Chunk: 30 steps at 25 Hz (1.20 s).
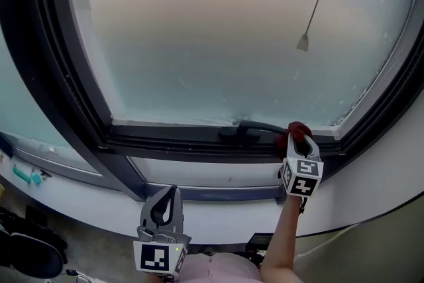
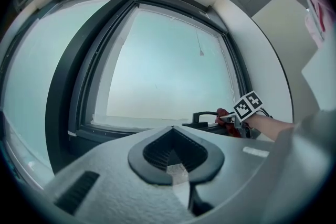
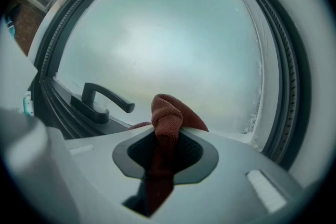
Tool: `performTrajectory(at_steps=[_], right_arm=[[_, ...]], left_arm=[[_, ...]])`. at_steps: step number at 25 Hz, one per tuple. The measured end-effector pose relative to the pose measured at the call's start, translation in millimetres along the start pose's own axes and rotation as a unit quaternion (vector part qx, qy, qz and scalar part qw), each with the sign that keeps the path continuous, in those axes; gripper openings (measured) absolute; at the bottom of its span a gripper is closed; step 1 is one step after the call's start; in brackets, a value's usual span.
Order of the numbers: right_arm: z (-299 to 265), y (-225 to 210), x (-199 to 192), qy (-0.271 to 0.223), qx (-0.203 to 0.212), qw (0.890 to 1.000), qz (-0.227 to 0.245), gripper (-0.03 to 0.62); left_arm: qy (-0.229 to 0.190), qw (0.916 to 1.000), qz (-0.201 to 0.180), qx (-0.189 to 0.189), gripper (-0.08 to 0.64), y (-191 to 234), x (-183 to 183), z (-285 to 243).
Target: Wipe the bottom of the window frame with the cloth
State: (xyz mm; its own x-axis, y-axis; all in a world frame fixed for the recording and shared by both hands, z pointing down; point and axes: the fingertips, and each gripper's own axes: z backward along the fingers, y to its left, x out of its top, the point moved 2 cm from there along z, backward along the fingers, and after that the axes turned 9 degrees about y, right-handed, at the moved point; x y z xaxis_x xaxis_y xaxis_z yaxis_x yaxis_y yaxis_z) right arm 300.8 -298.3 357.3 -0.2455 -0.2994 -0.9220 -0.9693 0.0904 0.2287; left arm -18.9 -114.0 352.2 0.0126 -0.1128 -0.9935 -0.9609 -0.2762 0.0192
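Rust-red cloth (image 3: 168,118) is clamped in the right tongs (image 3: 167,139), whose jaws are closed on it. A knotted wad stands out ahead of the jaw tips and a strip runs back between them. In the head view, the right tongs (image 1: 301,144) bring the cloth (image 1: 298,130) to the bottom rail of the dark window frame (image 1: 179,140), just right of the black lever handle (image 1: 246,128) and near the frame's lower right corner. Whether the wad presses on the rail cannot be told. The right gripper view places the handle (image 3: 103,99) to the left of the cloth, with frosted glass (image 3: 173,44) behind both. A bare forearm (image 1: 281,235) rises to the right tongs. The left tongs (image 1: 165,203) are held low and well apart from the frame, below the pale ledge (image 1: 212,173). In the left gripper view, their jaws (image 2: 176,160) meet at the tips with nothing between them. A thin cord ending in a small cone-shaped pull (image 1: 303,43) hangs before the glass at upper right.
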Motion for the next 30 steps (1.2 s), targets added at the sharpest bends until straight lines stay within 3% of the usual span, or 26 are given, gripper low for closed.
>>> performTrajectory(at_steps=[9, 22, 27, 30], right_arm=[[-1.4, -53.3, -15.5, 0.017, -0.047, 0.998, -0.032, 0.077], [-9.8, -116.8, -28.8, 0.027, -0.092, 0.993, -0.065, 0.077], [-10.0, -136.5, -38.9, 0.034, -0.108, 0.991, -0.074, 0.077], [-9.7, -150.2, -42.2, 0.04, -0.12, 0.989, -0.081, 0.077]], left_arm=[[-0.003, 1.0, 0.001, -0.008, 0.003, -0.8, 1.6, -4.5], [-0.036, 0.9985, -0.039, -0.012, 0.003, 8.1, 1.5, -45.5], [-0.012, 0.9989, -0.039, -0.022, 0.003, 6.8, -4.9, -61.8], [-0.034, 0.9979, -0.05, -0.025, 0.003, 5.0, 5.1, -67.8]])
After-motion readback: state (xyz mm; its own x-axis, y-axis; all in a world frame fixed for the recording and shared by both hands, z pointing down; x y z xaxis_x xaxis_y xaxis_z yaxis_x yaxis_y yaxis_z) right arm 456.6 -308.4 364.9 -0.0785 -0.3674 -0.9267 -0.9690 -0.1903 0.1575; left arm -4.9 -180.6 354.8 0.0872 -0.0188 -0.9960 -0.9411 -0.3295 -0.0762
